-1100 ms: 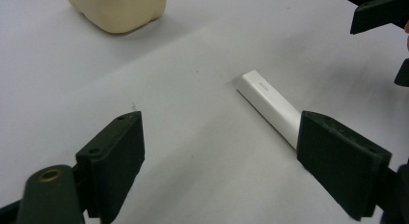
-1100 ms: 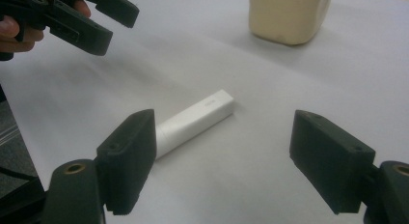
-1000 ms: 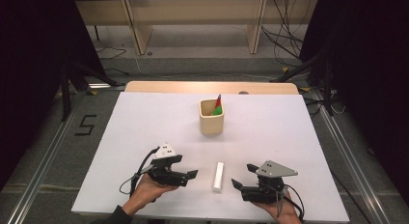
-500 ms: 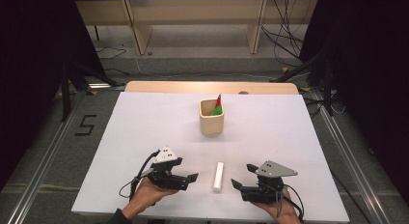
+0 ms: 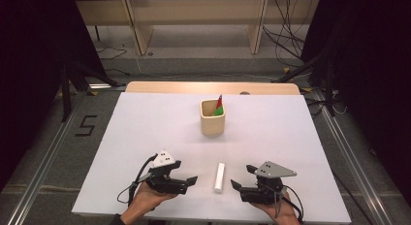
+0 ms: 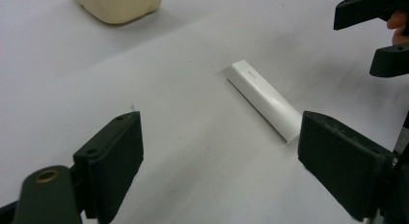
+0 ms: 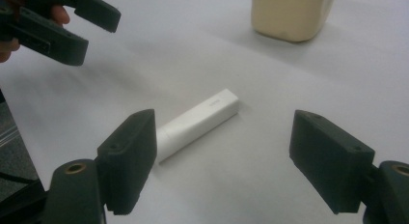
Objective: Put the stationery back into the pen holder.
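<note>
On a white table (image 5: 145, 137) in a dim lab, a white tube (image 5: 220, 177) lies flat between the left gripper (image 5: 190, 181) and right gripper (image 5: 236, 186), both wide open and empty, angled inward, seemingly to take it; a cream cup (image 5: 213, 117) stands beyond.

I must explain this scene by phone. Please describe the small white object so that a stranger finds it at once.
On the white table, look near the front edge. The white bar lies flat between the two grippers, touching neither; unlike the upright beige cup behind, it is slim, boxy and white.
</note>
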{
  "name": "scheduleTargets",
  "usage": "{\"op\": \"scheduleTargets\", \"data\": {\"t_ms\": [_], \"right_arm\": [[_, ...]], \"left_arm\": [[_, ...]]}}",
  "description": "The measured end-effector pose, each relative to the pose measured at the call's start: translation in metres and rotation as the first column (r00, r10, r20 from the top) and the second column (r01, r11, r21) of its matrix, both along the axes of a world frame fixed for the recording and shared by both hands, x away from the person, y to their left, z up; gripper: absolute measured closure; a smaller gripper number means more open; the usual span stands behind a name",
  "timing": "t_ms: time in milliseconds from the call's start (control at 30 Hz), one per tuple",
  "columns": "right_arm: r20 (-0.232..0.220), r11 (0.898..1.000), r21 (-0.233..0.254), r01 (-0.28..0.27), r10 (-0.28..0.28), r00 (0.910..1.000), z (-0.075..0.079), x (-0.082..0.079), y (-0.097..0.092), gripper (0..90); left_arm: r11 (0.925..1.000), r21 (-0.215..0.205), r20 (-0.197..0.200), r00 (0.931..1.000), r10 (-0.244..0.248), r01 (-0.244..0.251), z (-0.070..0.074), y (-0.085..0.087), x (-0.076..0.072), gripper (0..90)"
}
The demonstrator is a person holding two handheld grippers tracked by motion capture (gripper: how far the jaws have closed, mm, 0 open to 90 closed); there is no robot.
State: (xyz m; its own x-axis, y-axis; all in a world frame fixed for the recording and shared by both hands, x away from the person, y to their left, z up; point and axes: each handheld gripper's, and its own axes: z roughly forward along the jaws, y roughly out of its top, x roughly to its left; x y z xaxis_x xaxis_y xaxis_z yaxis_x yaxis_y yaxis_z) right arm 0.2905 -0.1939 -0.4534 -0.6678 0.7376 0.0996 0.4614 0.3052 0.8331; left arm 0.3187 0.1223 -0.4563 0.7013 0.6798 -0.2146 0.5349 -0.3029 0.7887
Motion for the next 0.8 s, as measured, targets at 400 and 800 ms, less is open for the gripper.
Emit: {"op": "scheduleTargets", "data": {"t_ms": [400, 800], "right_arm": [[0.011, 0.999, -0.011, 0.032, -0.032, 0.9994, 0.0, 0.001, -0.005, 25.3], [0.013, 0.998, -0.017, 0.052, -0.052, 0.9986, 0.0, 0.003, -0.008, 25.3]], "left_arm": [[0.9987, 0.05, -0.01, 0.9999, -0.008, 0.008, -0.008, -0.035, -0.015, 15.0], [0.9982, 0.06, -0.002, 1.0, 0.002, -0.002, -0.012, -0.069, -0.022, 15.1]]}}
